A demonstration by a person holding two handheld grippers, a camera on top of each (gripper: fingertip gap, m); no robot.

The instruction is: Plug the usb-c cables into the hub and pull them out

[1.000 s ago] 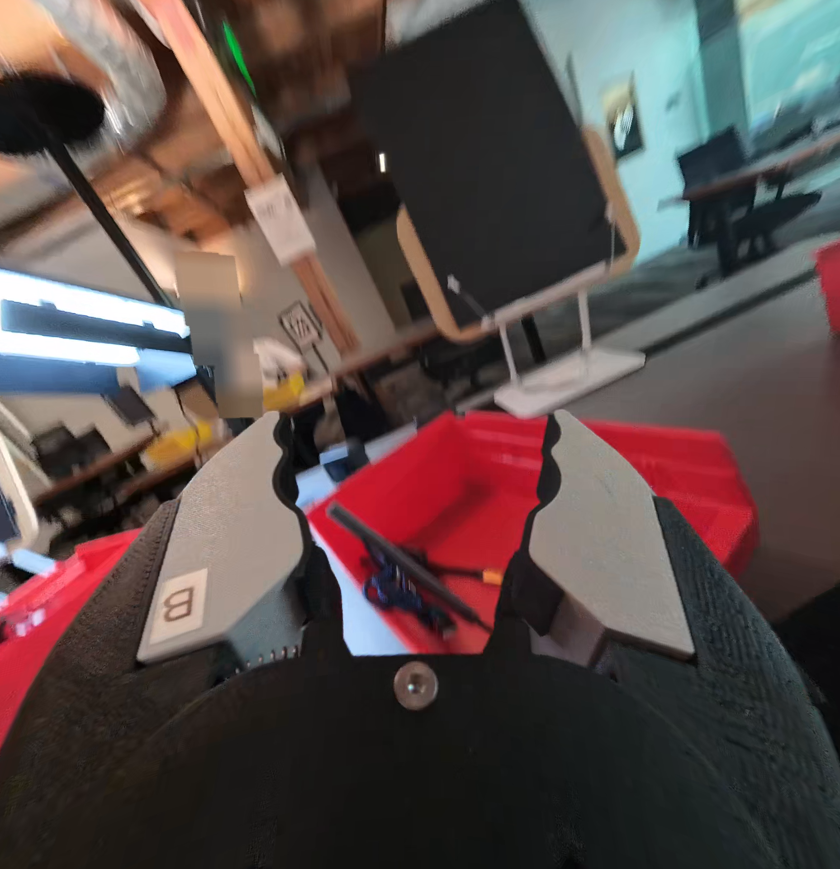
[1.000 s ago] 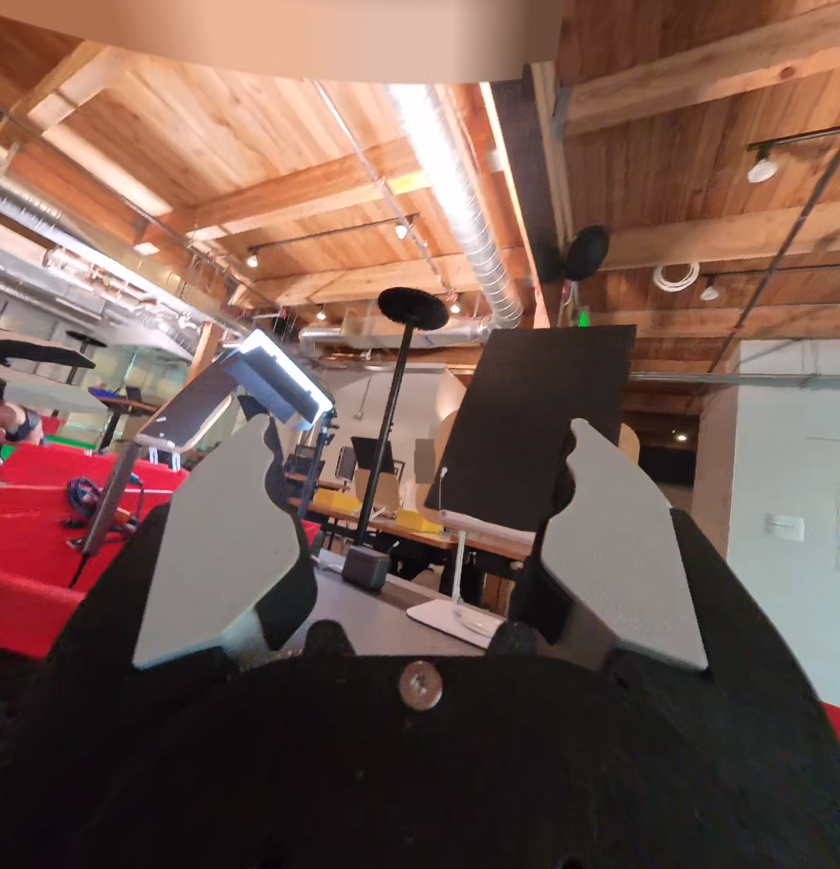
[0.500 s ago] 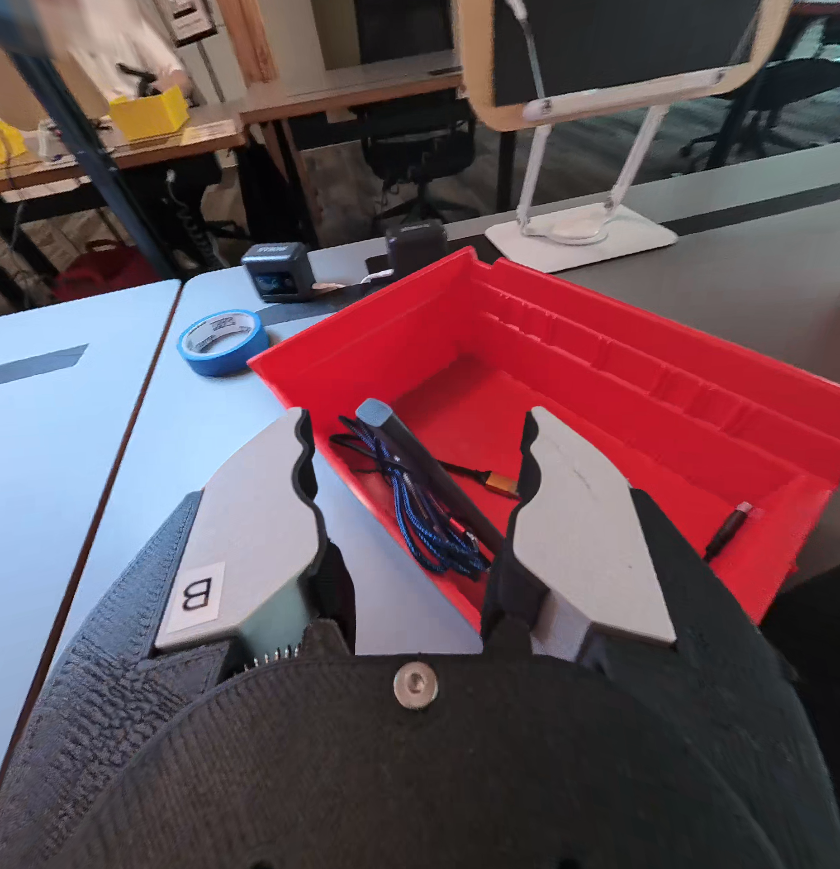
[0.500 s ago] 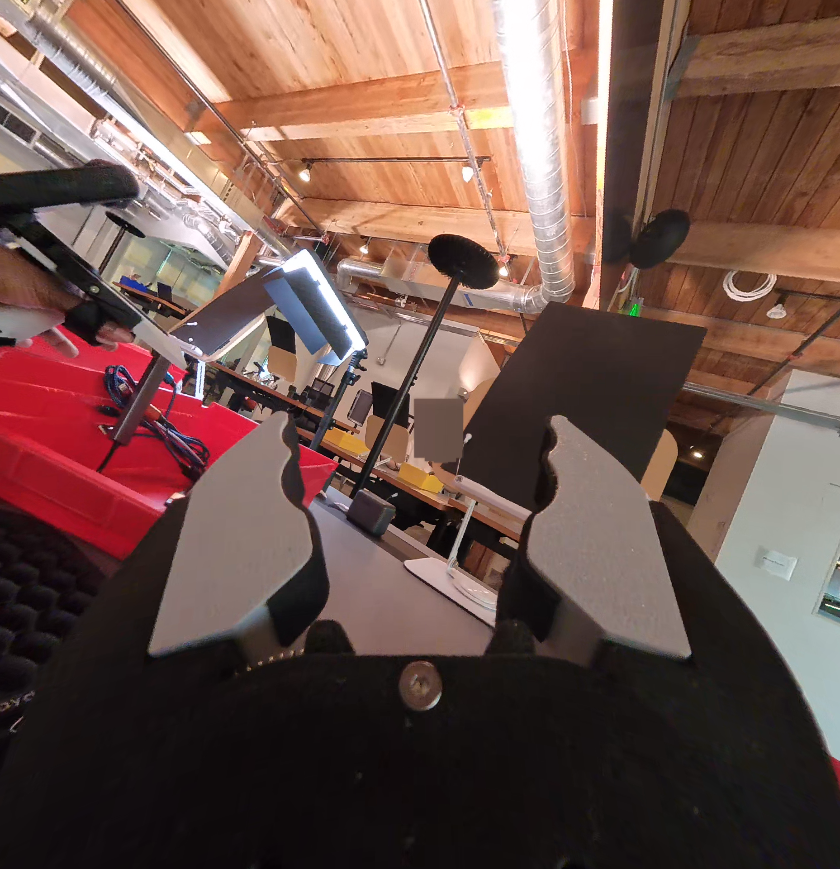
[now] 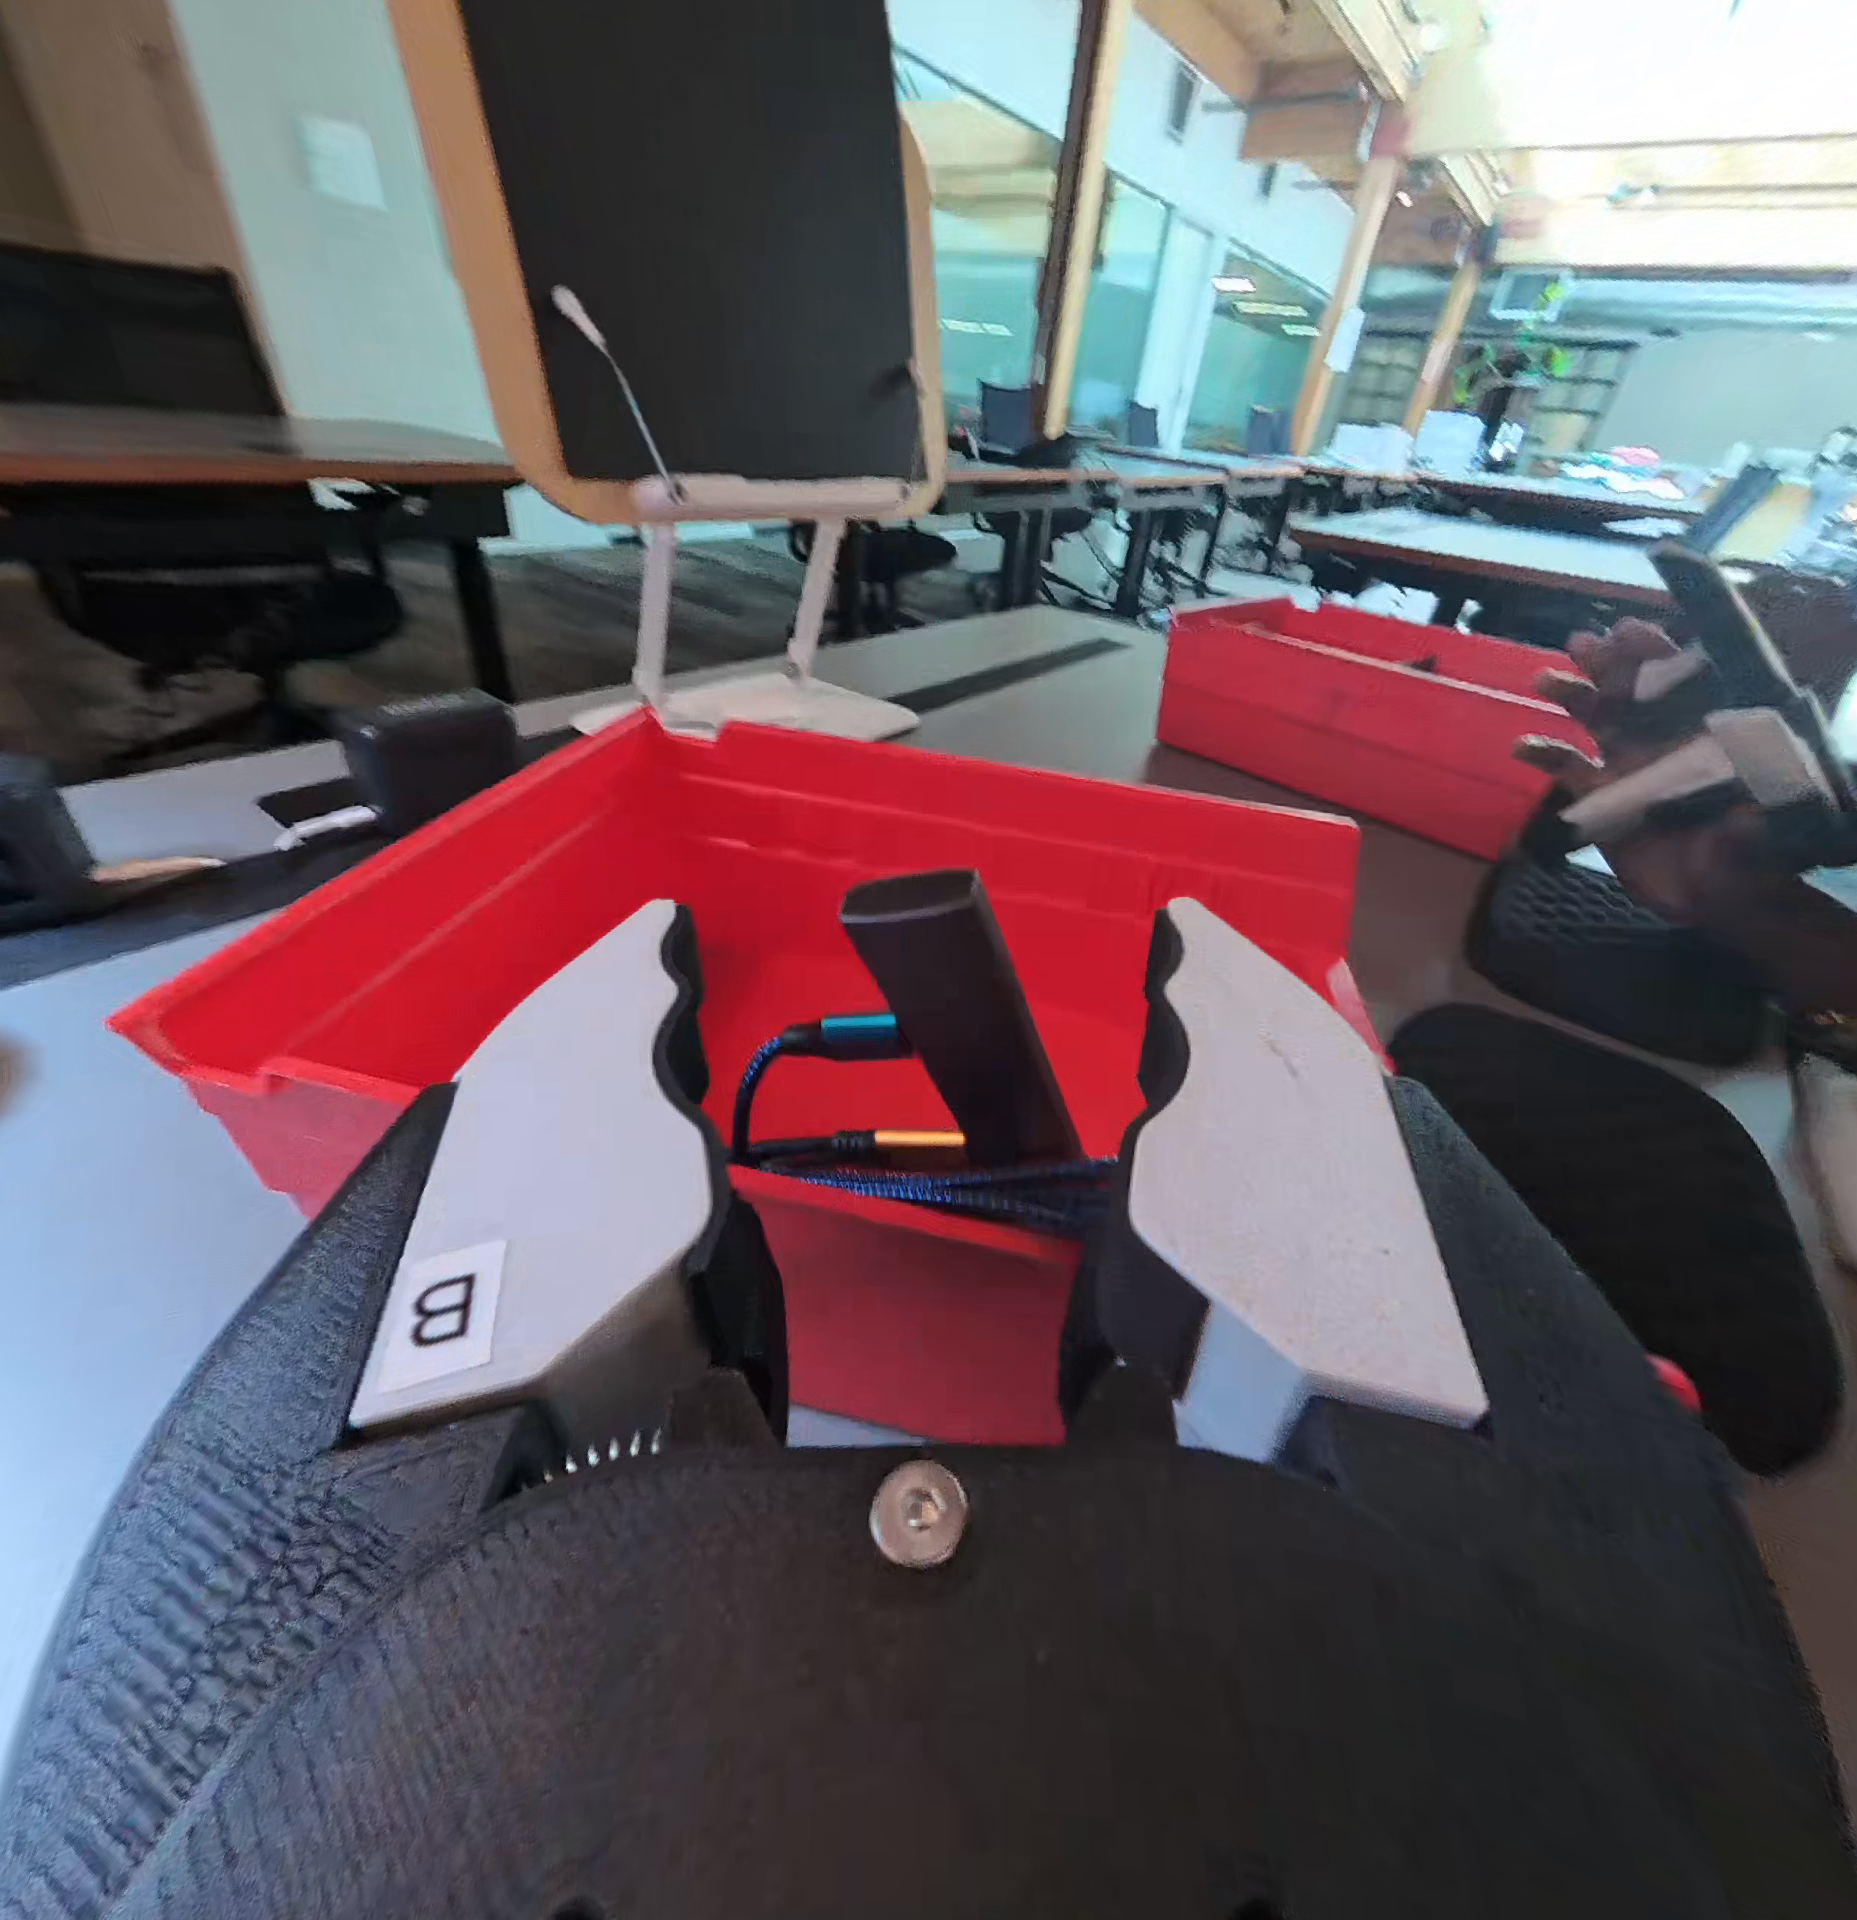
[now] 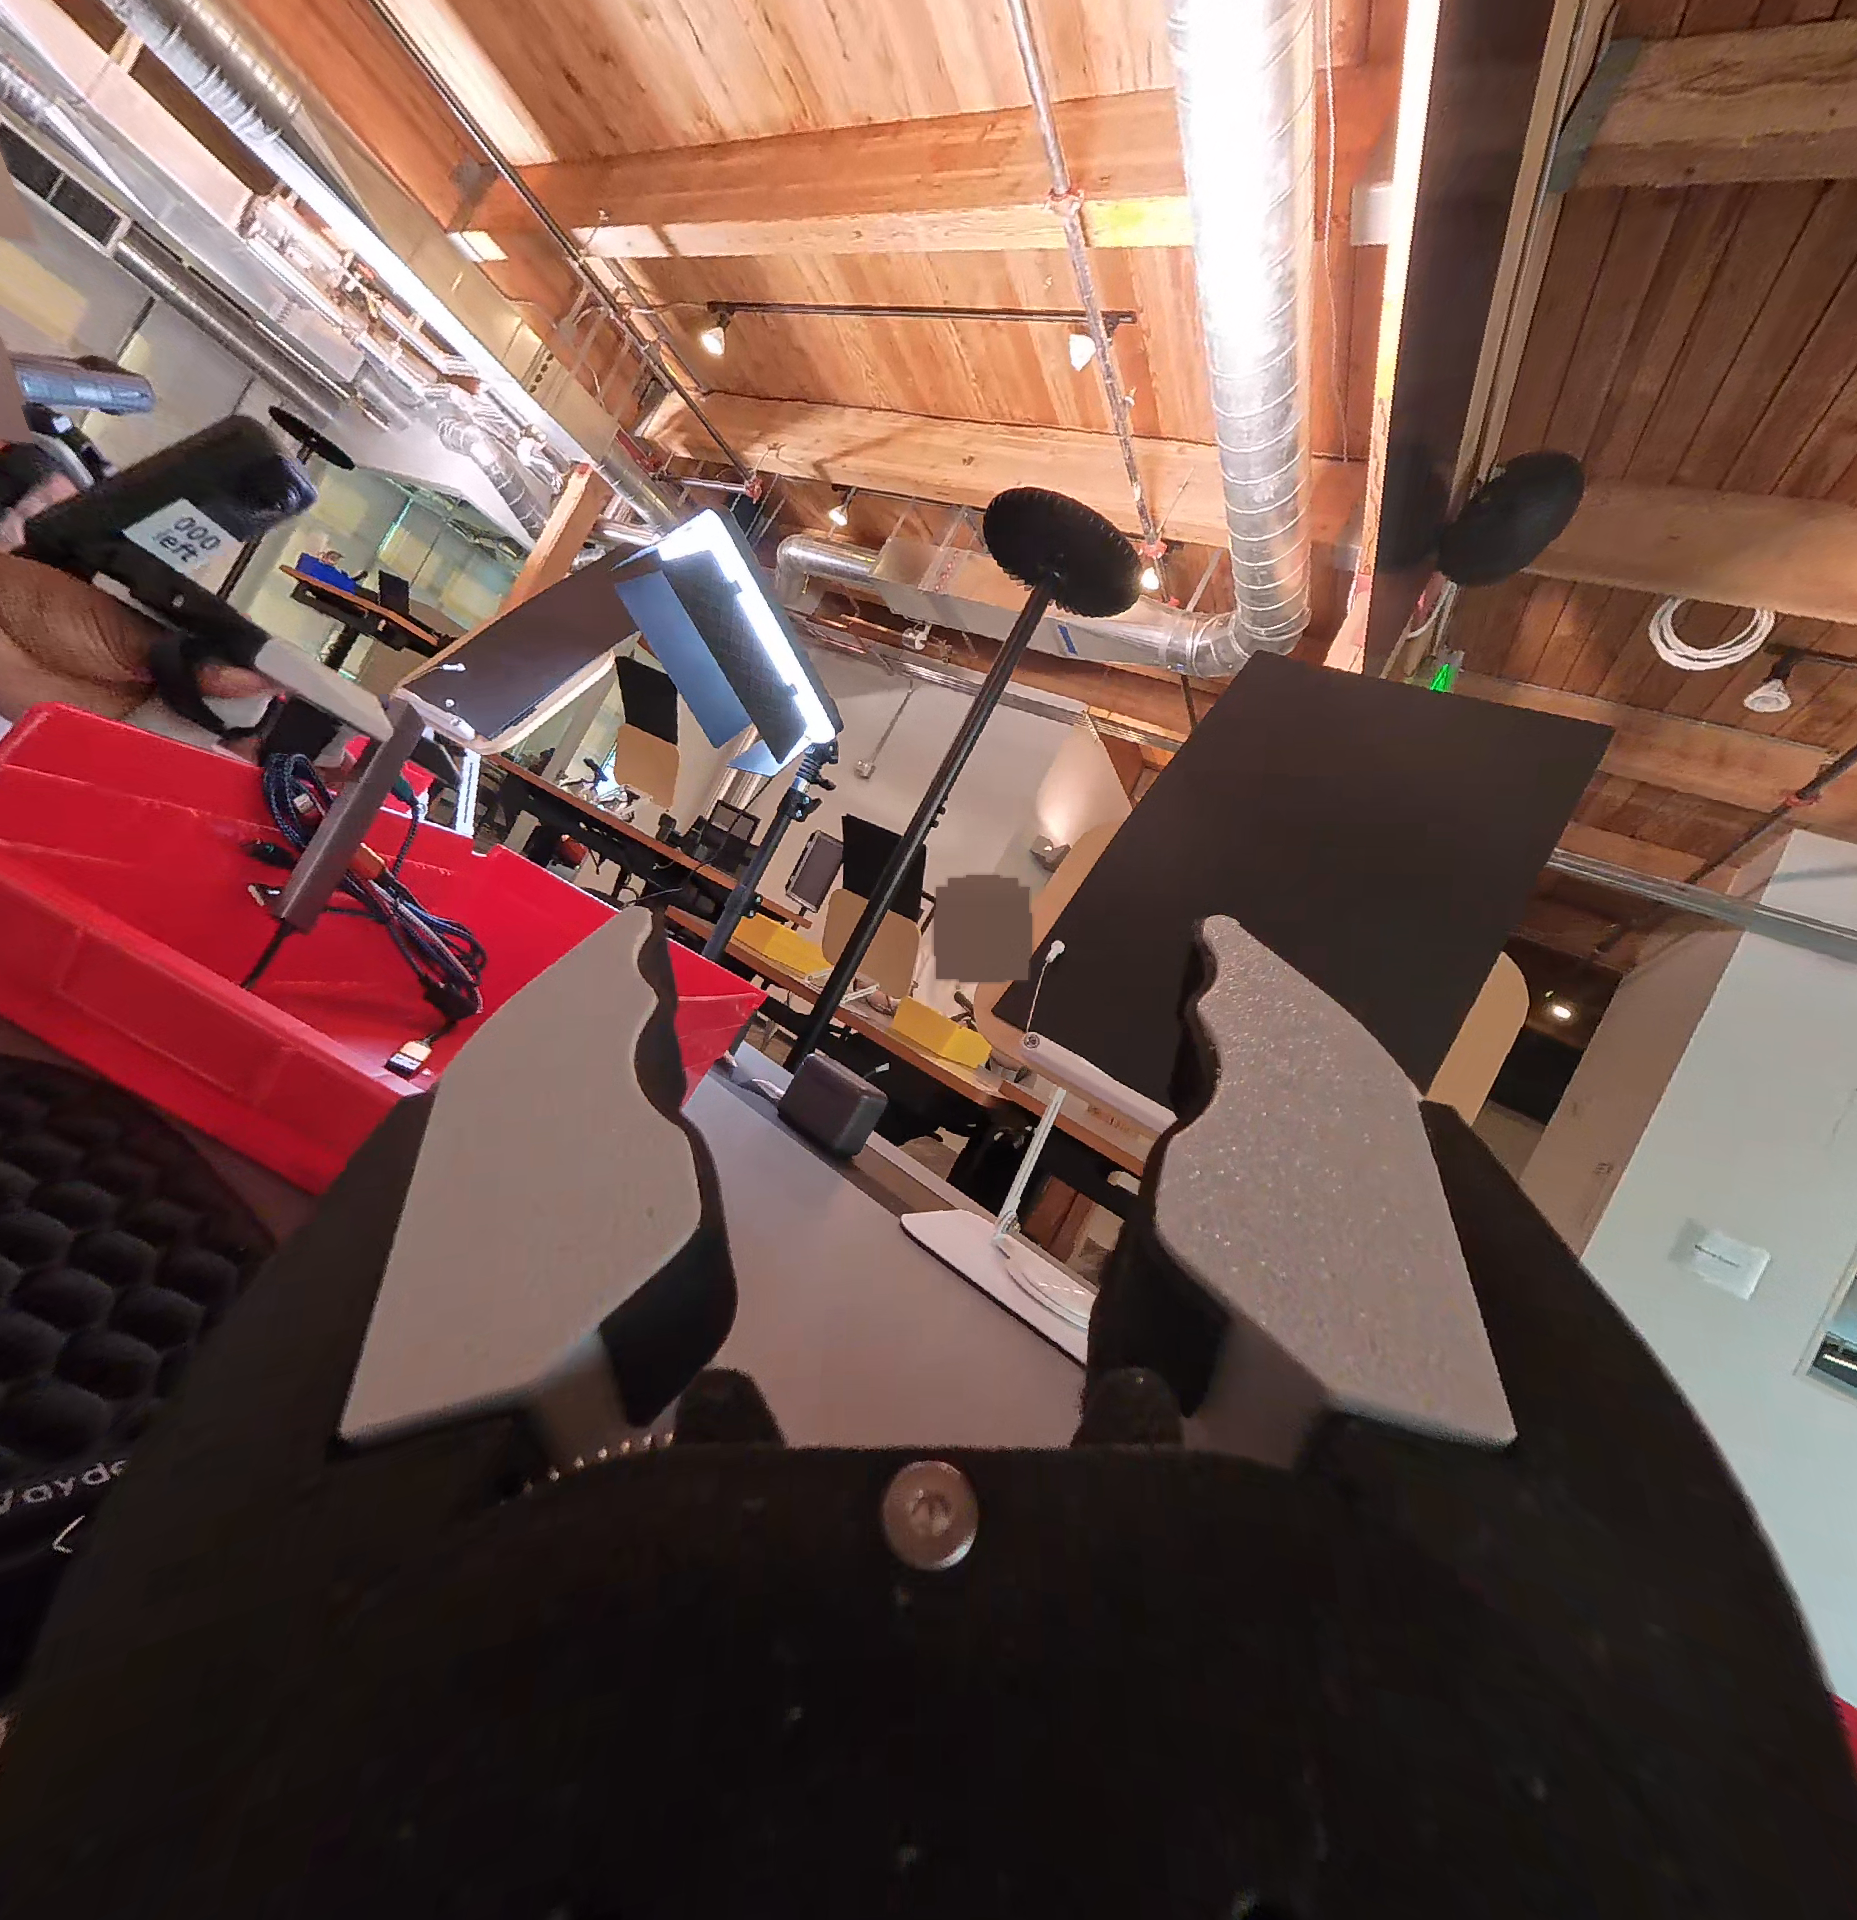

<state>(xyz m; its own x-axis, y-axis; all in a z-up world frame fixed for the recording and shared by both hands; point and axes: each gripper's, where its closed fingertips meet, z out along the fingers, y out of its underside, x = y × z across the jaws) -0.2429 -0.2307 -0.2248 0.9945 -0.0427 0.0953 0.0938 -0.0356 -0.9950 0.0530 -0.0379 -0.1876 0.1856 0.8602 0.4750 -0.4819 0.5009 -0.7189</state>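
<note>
The dark hub (image 5: 955,1013) lies inside the nearer red bin (image 5: 467,935), tilted so one end lifts toward the far wall. Two plugs meet its left side: one with a blue metal sleeve (image 5: 859,1031) higher up, one with an orange sleeve (image 5: 919,1139) lower down, right against the hub's edge; whether they are fully seated I cannot tell. Their braided blue-and-black cables (image 5: 965,1190) bunch over the bin's near corner.

The left gripper (image 5: 924,1039) hangs just short of that corner with its grey fingers (image 5: 581,1122) spread wide, holding nothing; the hub shows in the gap between them.

The right gripper (image 6: 929,1049) points up toward the wooden ceiling, jaws also wide and empty. From its view the same hub (image 6: 347,821) and cables sit off to the left in the red bin (image 6: 176,997), with a person's hand (image 6: 62,644) on the left tool above it.

The bin rests on a grey table (image 5: 103,1195). Behind it stands a black board on a white stand (image 5: 716,249), and a second red bin (image 5: 1350,707) sits farther right.
</note>
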